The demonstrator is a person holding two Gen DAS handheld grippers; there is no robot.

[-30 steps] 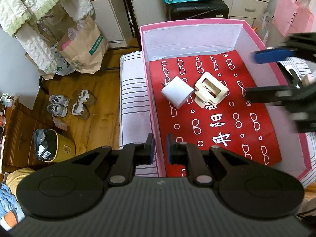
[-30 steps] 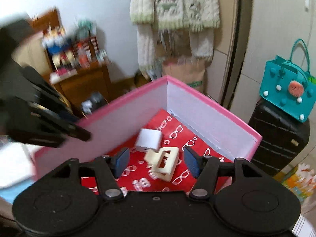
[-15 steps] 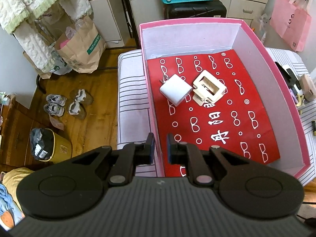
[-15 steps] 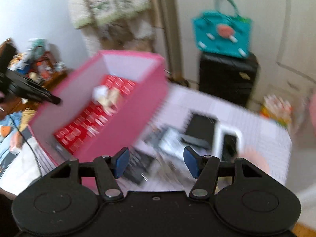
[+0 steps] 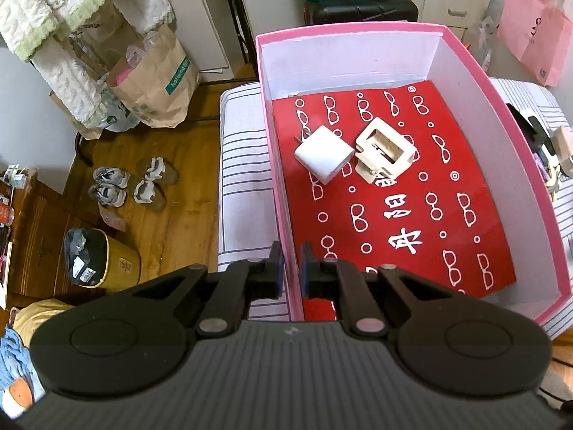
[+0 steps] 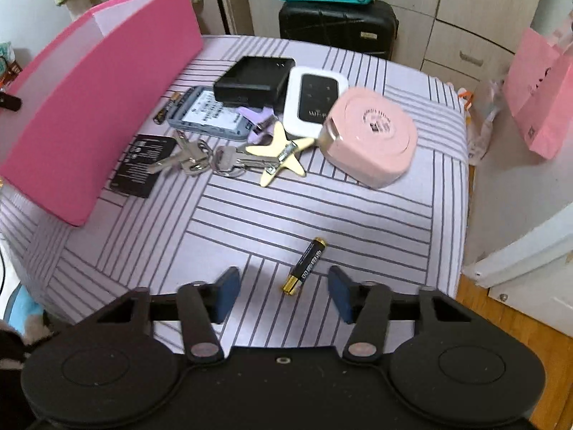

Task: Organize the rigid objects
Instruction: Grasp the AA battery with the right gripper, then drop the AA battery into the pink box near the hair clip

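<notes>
- "Wi-Fi" is partly read at the near end of the white pocket router point(image 6: 317, 102).
- Large white Chinese characters, upside down in the left wrist view, are printed on the red liner point(image 5: 404, 222) of the pink box point(image 5: 266, 150).
- Green lettering is seen on the brown paper bag point(image 5: 161, 86), too small to be read.
- Print on the battery point(image 6: 304, 266) is not legible.

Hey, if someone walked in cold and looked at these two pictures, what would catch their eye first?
Probably the big pink box with its bright red glasses-print liner, where a white charger and a cream hair clip sit side by side; the left tongs pinch its near wall. Next, the lone battery on the striped cloth, lying between the closing right tongs, untouched, with a clutter of keys and gadgets behind.
</notes>
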